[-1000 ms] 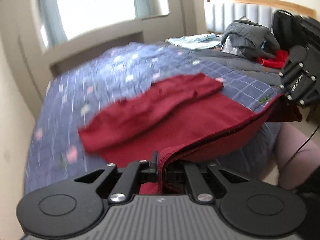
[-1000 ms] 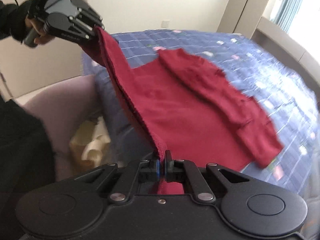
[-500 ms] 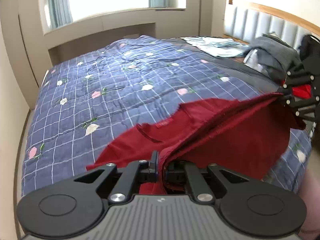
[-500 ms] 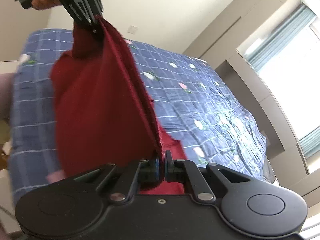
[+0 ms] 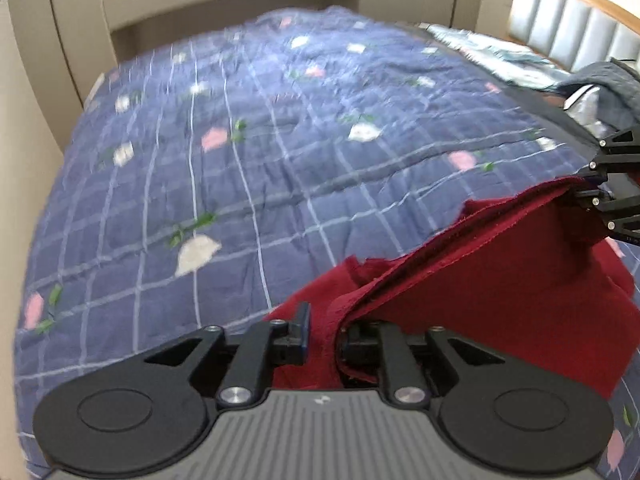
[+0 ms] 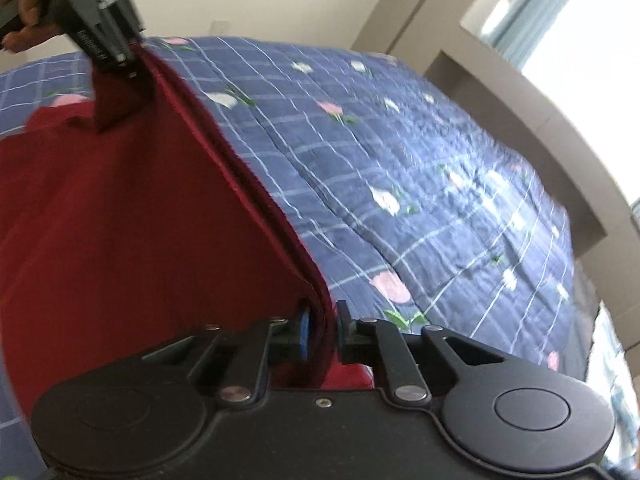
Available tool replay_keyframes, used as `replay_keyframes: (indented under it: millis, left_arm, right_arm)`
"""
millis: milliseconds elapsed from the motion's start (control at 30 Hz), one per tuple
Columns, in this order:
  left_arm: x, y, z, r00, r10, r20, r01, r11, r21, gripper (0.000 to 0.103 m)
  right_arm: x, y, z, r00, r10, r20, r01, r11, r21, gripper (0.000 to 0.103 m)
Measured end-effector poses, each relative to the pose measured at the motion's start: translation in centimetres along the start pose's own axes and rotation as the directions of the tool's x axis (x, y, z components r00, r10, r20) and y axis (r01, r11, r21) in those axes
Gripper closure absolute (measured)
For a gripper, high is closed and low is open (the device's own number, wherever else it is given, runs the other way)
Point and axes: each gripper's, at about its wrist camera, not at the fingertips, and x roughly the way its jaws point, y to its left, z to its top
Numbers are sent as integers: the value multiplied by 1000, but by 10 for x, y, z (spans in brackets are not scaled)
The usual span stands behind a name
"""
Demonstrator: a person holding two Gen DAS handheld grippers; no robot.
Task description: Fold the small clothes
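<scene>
A dark red garment [image 5: 500, 292] hangs stretched between my two grippers above the blue checked quilt [image 5: 240, 160]. In the left wrist view my left gripper [image 5: 324, 332] has its jaws parted a little, with the red cloth's edge still lying between them against the right finger. My right gripper [image 6: 324, 328] also stands slightly open with the red hem [image 6: 248, 184] running between its fingers. Each gripper shows in the other's view, the left one at top left [image 6: 108, 40], the right one at the right edge [image 5: 612, 184].
The quilt [image 6: 420, 168] covers a wide bed. A grey clothes pile [image 5: 608, 84] and a light patterned cloth [image 5: 492, 52] lie near the padded headboard [image 5: 580, 28]. A window ledge [image 5: 224, 4] runs along the far side.
Both grippers carried the red garment forward over the bed and folded it over. Both jaws, shut on the hem before, now stand parted a little.
</scene>
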Motion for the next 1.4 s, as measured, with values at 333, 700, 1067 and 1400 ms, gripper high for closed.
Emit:
replay_keyframes:
  millis: [333,700,1067,1400]
  left_arm:
    - [20,32,5,1000,-30,-3,29,996,-83,5]
    - [5,55,1,995,-73,67,82,985,-154,1]
    - [-23,80,-10,975,-53,218,119,945,-305,1]
    - [36,25,-53,977,126,171,-74,957,-279,1]
  right_arm:
    - [55,-22,-23,999,17,-52,-6,980,201,50]
    - [60,-29,-43,990,-128,-67,142,949,282,9]
    - [70,-29,-63,985,-167,-43,169,892,419,1]
    - [46,-12,-80,955,-298,15,260,855,448,1]
